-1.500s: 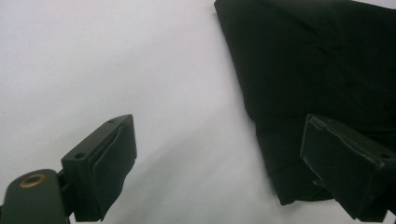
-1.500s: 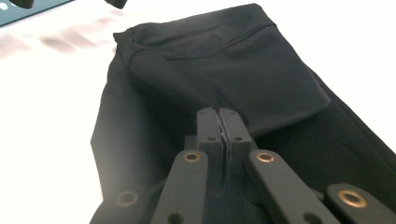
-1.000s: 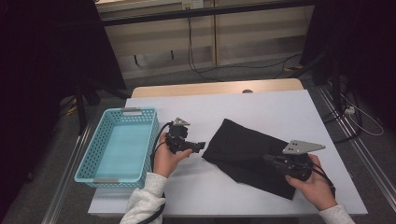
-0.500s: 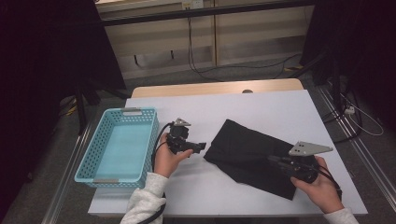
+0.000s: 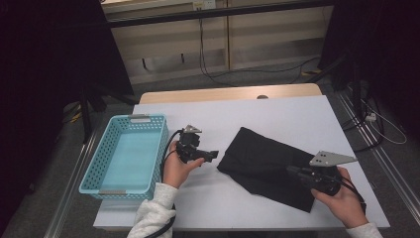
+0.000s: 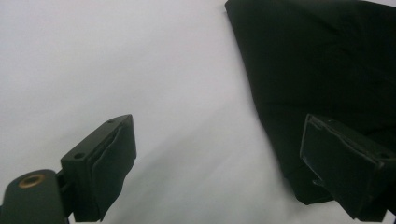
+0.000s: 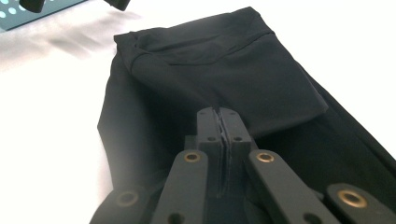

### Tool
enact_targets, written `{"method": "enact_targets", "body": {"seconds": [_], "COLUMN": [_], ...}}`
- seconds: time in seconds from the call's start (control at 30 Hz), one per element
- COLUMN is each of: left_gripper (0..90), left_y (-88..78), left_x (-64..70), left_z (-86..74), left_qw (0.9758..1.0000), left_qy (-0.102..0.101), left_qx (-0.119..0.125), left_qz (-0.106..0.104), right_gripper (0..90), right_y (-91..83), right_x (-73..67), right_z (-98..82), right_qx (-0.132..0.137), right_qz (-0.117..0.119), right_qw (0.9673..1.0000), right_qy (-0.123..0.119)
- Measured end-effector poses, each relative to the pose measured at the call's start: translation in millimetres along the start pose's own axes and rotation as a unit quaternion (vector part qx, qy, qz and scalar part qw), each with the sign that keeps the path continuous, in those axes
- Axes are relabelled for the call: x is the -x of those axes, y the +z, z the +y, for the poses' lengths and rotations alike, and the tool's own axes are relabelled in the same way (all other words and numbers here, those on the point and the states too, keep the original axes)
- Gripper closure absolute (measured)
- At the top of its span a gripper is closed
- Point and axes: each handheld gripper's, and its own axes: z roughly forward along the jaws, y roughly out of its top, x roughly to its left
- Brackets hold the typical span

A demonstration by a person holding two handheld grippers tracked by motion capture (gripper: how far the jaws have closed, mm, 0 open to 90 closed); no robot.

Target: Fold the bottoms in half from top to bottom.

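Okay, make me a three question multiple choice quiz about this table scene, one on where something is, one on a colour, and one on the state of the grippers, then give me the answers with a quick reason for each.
1. Where does the folded black cloth lie on the white table?
A. Inside the basket
B. Between the two grippers
C. On the floor

2. What colour is the slotted plastic basket?
A. Red
B. Yellow
C. Light blue

3. How do the jaws of the left gripper stand?
A. Wide apart with nothing between them
C. Clamped on the basket rim
B. Pressed together on the cloth

Answers:
1. B, the high view shows the cloth between the left gripper and the right gripper.
2. C, the basket at the table's left edge is light blue.
3. A, the left gripper view shows bare table between the two pads, with the cloth edge just beyond them.
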Motion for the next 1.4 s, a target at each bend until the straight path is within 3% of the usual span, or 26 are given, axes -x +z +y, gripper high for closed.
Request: {"method": "enact_targets", "body": {"seconds": [1.4], "left_gripper": [10.4], "left_y": [-2.5], "left_x": [-0.2], "left_z": [2.1], "left_qw": [1.0], "left_qy": [0.005], "left_qx": [-0.003], "left_qz": [-0.002], "right_gripper": [88.8], "right_y": [-18.0], "right_x": [2.7], "right_z": [-2.3], "right_qx": [0.01], "right_qz": [-0.008], "right_qw": [0.9999], "right_qy": [0.009]}}
